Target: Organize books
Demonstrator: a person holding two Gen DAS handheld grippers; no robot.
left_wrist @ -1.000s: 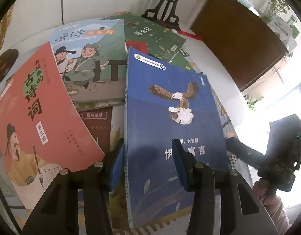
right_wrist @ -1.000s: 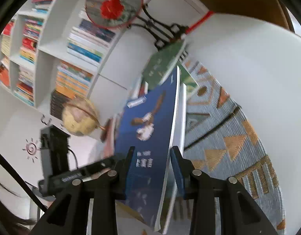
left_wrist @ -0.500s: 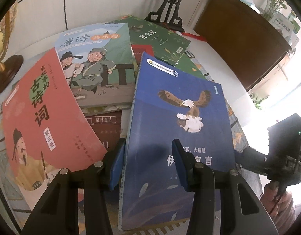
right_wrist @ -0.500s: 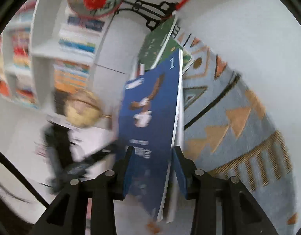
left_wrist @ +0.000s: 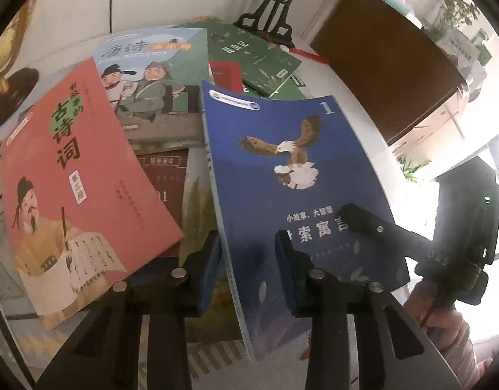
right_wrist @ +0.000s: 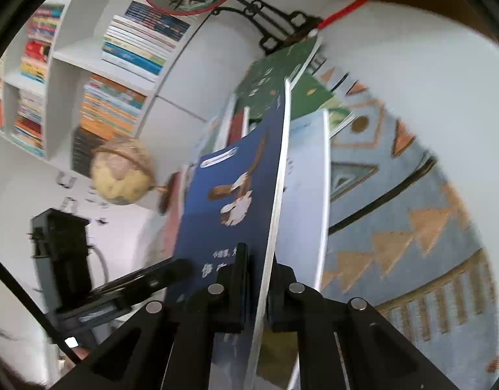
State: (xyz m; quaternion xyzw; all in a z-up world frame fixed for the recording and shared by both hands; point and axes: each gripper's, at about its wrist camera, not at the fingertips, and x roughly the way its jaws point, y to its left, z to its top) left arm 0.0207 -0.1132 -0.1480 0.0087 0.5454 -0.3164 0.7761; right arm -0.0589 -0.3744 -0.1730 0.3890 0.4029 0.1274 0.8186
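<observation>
A white counter [right_wrist: 412, 74] covered by a patterned blue cloth [right_wrist: 412, 227] is seen before white bookshelves [right_wrist: 96, 65] and a globe [right_wrist: 121, 175], where the blue eagle book [left_wrist: 298, 175], raised over scattered books, is clamped by both the right gripper [right_wrist: 257, 289] and the left gripper [left_wrist: 247, 273], whose jaws have just been closing.

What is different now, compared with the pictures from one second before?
The right tool has just closed on the blue book's page edge. The left tool has been closing around its spine, and the book now lies less steeply tilted. The pink book and green books stayed in place.
</observation>
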